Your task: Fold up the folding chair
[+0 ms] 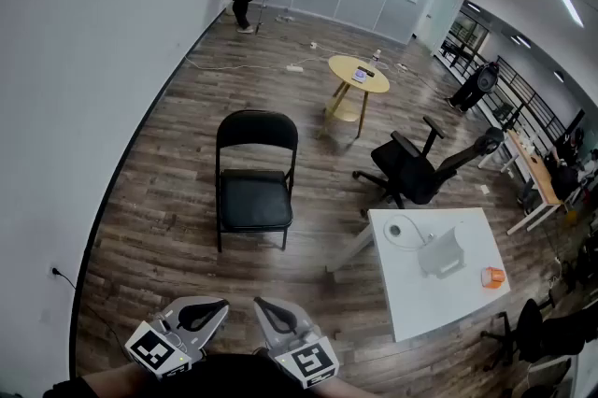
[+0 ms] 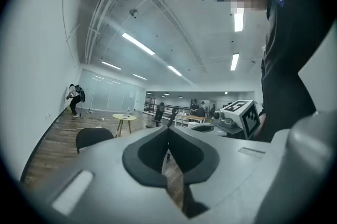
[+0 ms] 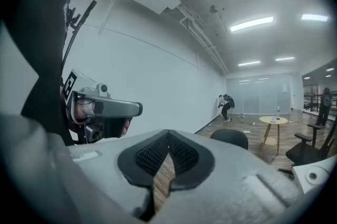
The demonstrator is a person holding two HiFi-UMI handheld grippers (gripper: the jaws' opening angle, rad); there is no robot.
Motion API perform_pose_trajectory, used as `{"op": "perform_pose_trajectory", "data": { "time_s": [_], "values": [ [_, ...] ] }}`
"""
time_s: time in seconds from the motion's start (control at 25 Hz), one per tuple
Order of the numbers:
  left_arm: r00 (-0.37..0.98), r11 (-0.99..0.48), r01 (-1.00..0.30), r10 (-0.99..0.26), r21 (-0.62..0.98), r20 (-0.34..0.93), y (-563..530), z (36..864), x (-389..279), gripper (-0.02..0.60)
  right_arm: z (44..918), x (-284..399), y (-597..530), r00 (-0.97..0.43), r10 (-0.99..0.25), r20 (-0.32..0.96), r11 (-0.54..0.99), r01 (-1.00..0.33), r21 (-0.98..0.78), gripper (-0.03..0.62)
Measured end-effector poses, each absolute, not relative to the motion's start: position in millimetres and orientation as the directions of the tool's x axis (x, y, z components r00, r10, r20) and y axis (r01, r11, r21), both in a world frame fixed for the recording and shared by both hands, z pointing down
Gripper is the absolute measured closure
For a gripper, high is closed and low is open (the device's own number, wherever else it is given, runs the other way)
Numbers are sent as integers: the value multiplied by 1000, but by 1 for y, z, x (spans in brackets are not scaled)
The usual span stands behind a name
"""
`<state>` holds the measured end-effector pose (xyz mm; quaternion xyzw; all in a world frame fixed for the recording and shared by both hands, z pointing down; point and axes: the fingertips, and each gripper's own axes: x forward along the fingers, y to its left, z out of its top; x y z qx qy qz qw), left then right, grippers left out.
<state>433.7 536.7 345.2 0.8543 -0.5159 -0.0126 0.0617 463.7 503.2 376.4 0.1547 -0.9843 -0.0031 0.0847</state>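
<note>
Black padded metal folding chair (image 1: pixel 254 181) stands open on wood-plank floor (image 1: pixel 140 228), near white wall, seat facing person. Chair well ahead of both tools, roughly centred between them, neither clearly nearer. Left tool (image 1: pixel 198 314), right tool (image 1: pixel 278 317) side by side, close to body, pointing forward. Jaws together on both, nothing held.

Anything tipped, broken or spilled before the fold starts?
Nothing is spilled or visibly broken. The folding chair stands upright and open, apart from the other furniture. There are two minor oddities. The black office chair beside the white table looks reclined far back. A white cable lies loose beyond the folding chair.
</note>
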Motion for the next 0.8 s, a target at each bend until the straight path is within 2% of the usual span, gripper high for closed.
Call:
{"op": "perform_pose_trajectory", "data": {
  "time_s": [0.8],
  "values": [
    [452, -441, -888, -890, 132, 61, 532, 351, 441, 580, 384, 468, 498, -947, -286, 145, 954, -296, -45, 594]
  ]
}}
